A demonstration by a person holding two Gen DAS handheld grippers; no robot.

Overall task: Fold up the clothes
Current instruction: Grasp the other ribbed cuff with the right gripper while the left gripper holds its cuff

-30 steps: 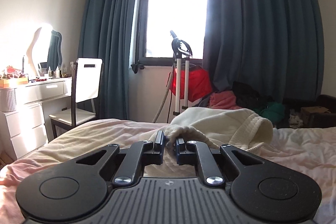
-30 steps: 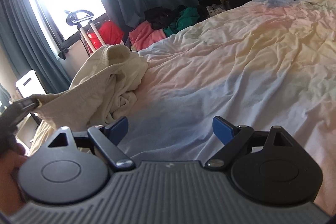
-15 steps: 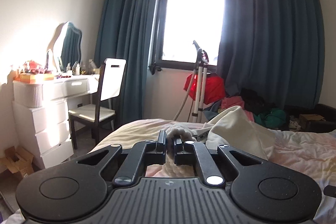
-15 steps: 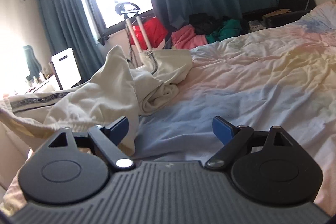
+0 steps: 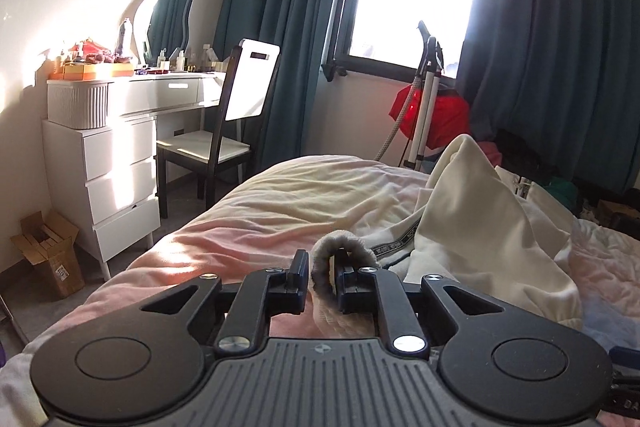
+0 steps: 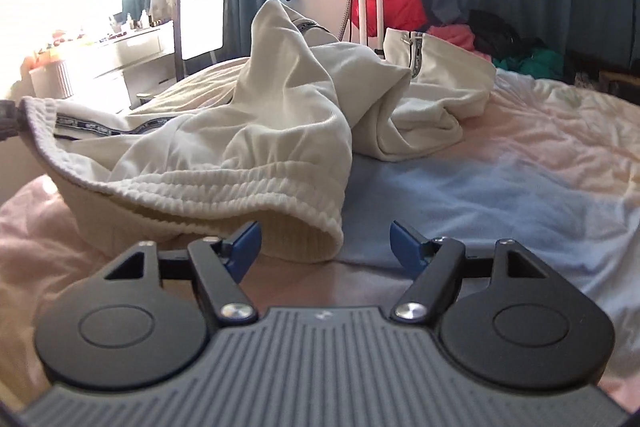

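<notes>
left gripper (image 5: 323,277): jaws closed down on the ribbed waistband edge of the cream trousers (image 5: 476,223), a roll of fabric pinched between the black fingers. held low over the bed (image 5: 280,203), near its foot-side corner

right gripper (image 6: 325,243): jaws spread wide, nothing between the blue pads (image 6: 245,242). it sits just above the bedsheet, the elastic waistband (image 6: 224,187) lying right in front of the left pad, not gripped; contact between pad and fabric cannot be told

cream trousers (image 6: 288,107): crumpled heap on the bed, partly lifted at the waistband on the left side where the other claw holds it. dark printed tape (image 6: 100,129) runs along a side seam. one leg bunches up into a peak in the middle, the other end lies flatter toward the window

bedsheet (image 6: 500,179): pastel pink, yellow and blue, wrinkled

surroundings: white dresser (image 5: 116,155) with mirror, chair (image 5: 224,131), teal curtains (image 5: 280,27), garment steamer stand (image 5: 426,95) beside a red item under the window
</notes>
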